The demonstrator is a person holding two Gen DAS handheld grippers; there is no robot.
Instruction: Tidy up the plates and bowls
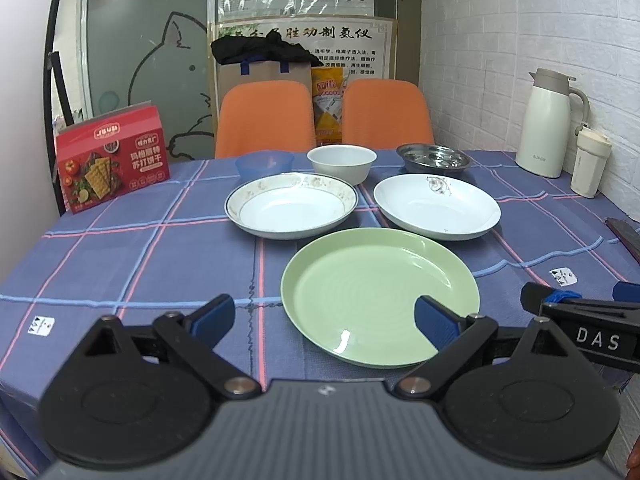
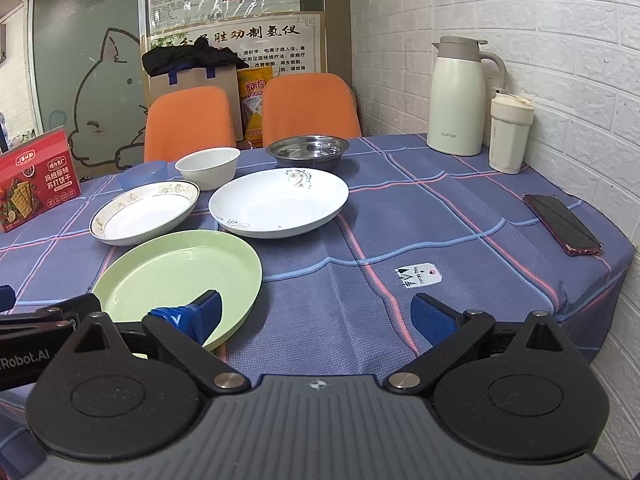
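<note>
So, both my grippers are hovering low over the near edge of the table (image 2: 460,216), the one with the blue plaid cloth. My left gripper (image 1: 324,316) has its jaws spread wide with nothing in them, and its right-side finger sits over the near rim of the green plate (image 1: 372,292). My right gripper (image 2: 316,312) is just as wide open and empty too, its left finger hanging over that same plate's edge.

Behind the green plate there are two more side by side: a white plate with a patterned rim (image 1: 292,206) on the left, and a plain white plate with a small floral mark (image 1: 436,206) on the right. They're close but not touching as far as I can tell. The back row has a blue bowl (image 1: 264,164), a white bowl (image 1: 342,164) and a steel bowl (image 1: 434,158). Off to the right there's a cream thermos jug (image 2: 460,100), a tumbler (image 2: 510,136) and a phone (image 2: 562,224); a red cracker box (image 1: 112,156) stands at the left.
</note>
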